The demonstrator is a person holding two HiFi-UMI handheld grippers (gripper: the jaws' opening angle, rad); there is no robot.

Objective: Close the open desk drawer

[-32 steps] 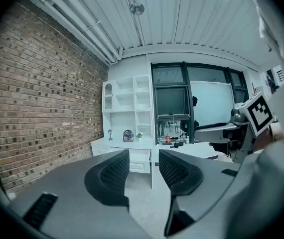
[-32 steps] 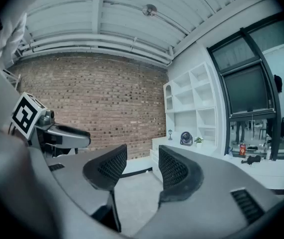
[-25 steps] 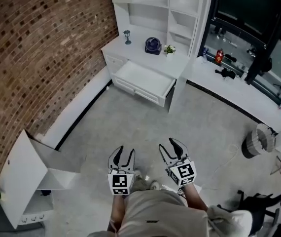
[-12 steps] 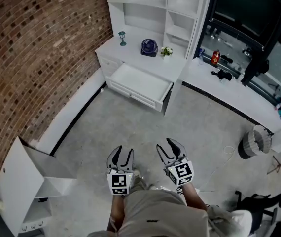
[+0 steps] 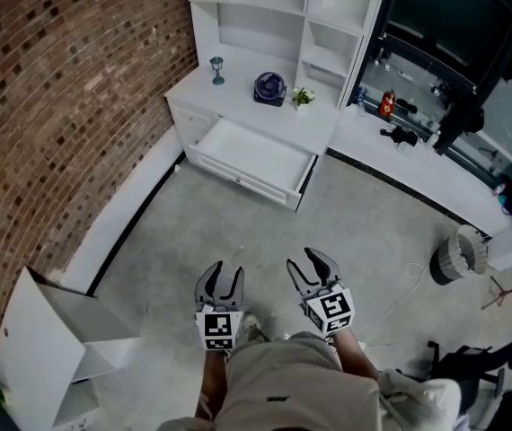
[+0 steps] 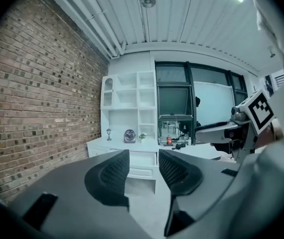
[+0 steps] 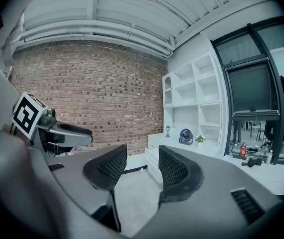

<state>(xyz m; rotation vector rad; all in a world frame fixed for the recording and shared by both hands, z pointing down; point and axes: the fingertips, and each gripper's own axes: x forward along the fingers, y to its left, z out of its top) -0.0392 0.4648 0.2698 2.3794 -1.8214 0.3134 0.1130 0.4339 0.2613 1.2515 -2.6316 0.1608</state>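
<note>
A white desk (image 5: 238, 106) stands against the brick wall at the far side, and its drawer (image 5: 249, 160) is pulled out and looks empty. Both grippers hover low in the head view, well short of the desk, over grey floor. My left gripper (image 5: 224, 277) is open with nothing between its jaws; in the left gripper view the drawer front (image 6: 141, 172) shows far off through the left gripper (image 6: 143, 169). My right gripper (image 5: 310, 267) is open and empty too. The right gripper view looks past the right gripper (image 7: 142, 166) at the desk's side (image 7: 153, 156).
On the desktop are a small lamp (image 5: 217, 65), a round dark fan (image 5: 269, 86) and a little plant (image 5: 304, 96), with white shelves (image 5: 283, 7) above. A low white ledge (image 5: 418, 182) runs right. A white cabinet (image 5: 45, 335) stands at lower left, a bin (image 5: 457, 255) at right.
The desk and drawer have slid left and slightly down in the head view as the person moves. Both grippers hold the same open pose.
</note>
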